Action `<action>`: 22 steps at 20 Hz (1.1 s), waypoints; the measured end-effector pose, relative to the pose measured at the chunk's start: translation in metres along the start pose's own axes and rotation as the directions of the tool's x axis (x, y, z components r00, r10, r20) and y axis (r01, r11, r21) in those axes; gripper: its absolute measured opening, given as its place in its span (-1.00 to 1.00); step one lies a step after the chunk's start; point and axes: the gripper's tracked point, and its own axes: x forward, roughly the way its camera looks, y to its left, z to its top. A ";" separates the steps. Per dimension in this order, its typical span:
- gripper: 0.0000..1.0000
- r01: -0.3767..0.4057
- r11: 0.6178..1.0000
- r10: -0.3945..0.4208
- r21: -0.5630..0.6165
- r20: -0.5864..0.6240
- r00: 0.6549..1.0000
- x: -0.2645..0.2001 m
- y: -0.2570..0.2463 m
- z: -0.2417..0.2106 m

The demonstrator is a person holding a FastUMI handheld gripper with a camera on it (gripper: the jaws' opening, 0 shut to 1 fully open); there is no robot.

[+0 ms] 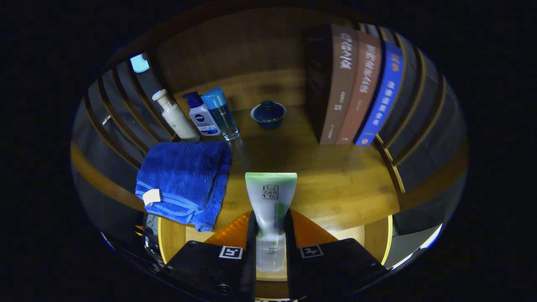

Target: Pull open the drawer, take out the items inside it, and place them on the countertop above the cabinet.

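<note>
1. Gripper [270,235]: both fingers pressed on the lower body of a tube, one on each side, holding it upright with its flat crimped end on top.
2. Tube [271,205]: translucent, green-banded at the crimp, printed label not read. Held between the fingers over the near part of the countertop [335,176]; whether its lower end touches the wood cannot be told.
3. Towel [184,180]: blue, folded, lying on the countertop just beside the tube on the left, white tag at its near edge.
4. Bottles, beyond the towel: a white pump bottle [176,117], a small white bottle with a dark cap [202,116], a clear bottle with a blue cap [221,114]. All upright, close together.
5. Lidded bowl [268,114]: dark blue, well beyond the fingers, standing alone.
6. Books [356,88]: a row standing upright to the right of the bowl.
7. Drawer [176,241]: pale wood interior below the countertop's front edge, apparently open.
8. Risks, as judged:
   - Grip sits low on a soft tube, so squeezing may deform it or let it slip.
   - Released upright, the narrow base may tip it against the towel or forward off the edge into the drawer.
   - Laying it flat, farther in from the edge, seems safer.
</note>
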 end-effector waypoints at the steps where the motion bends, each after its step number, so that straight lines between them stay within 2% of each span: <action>1: -0.32 0.007 1.000 -0.007 -0.006 -0.012 1.000 0.009 0.006 0.004; 3: -0.32 0.009 1.000 -0.009 -0.017 -0.042 0.999 0.022 0.016 0.013; 7: -0.32 0.060 0.995 -0.066 -0.074 -0.083 0.994 0.043 0.012 0.029; 10: -0.32 0.068 0.997 -0.073 -0.045 -0.124 0.990 0.055 0.010 0.029; 15: -0.14 0.061 0.998 -0.064 -0.025 -0.142 0.988 0.060 0.006 0.030; 17: 0.03 0.071 0.997 -0.075 -0.035 -0.126 0.989 0.057 0.003 0.034; 22: 0.78 0.063 0.997 -0.066 -0.048 -0.061 0.996 0.035 0.001 0.035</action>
